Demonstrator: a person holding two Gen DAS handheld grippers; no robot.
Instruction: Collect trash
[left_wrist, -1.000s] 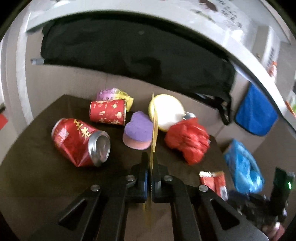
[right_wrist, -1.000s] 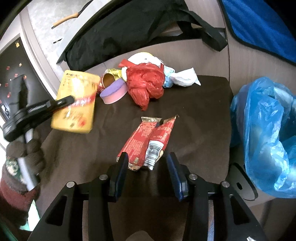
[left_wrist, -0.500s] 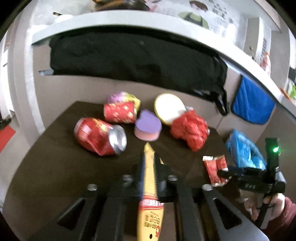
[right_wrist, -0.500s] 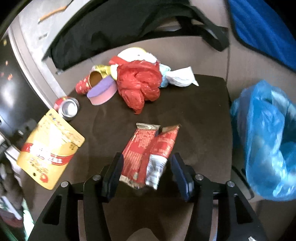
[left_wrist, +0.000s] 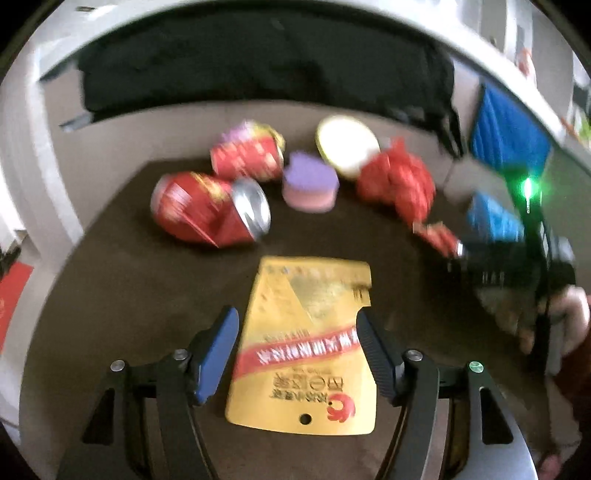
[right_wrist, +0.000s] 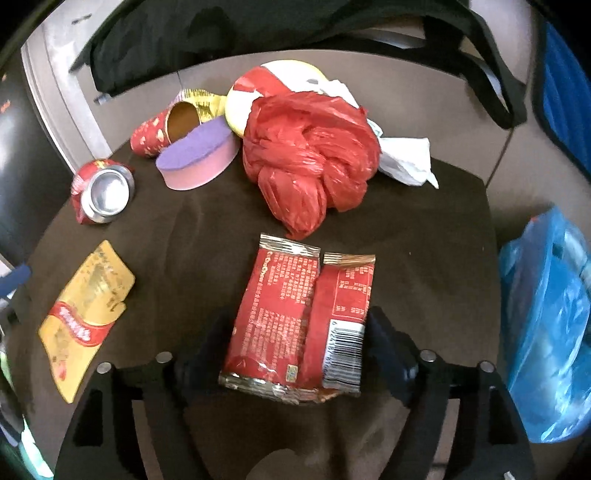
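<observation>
left gripper (left_wrist: 297, 341) jaws wide, yellow pouch (left_wrist: 306, 339) flat on bench (right_wrist: 424, 236) between them | right gripper (right_wrist: 297, 345) jaws wide astride red wrappers (right_wrist: 299, 321) mid-bench | red bag (right_wrist: 314, 155), crushed can (right_wrist: 101, 192), purple sponge (right_wrist: 197, 155) crowd far edge | blue bag (right_wrist: 546, 325) off right edge

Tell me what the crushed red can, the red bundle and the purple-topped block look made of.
The crushed red can looks like thin aluminium: bare silver end, dented printed wall. The red bundle appears to be thin glossy plastic film, knotted and creased with shiny highlights. The purple-topped block looks like matte sponge or foam over a pink layer, though the texture is hard to confirm.
</observation>
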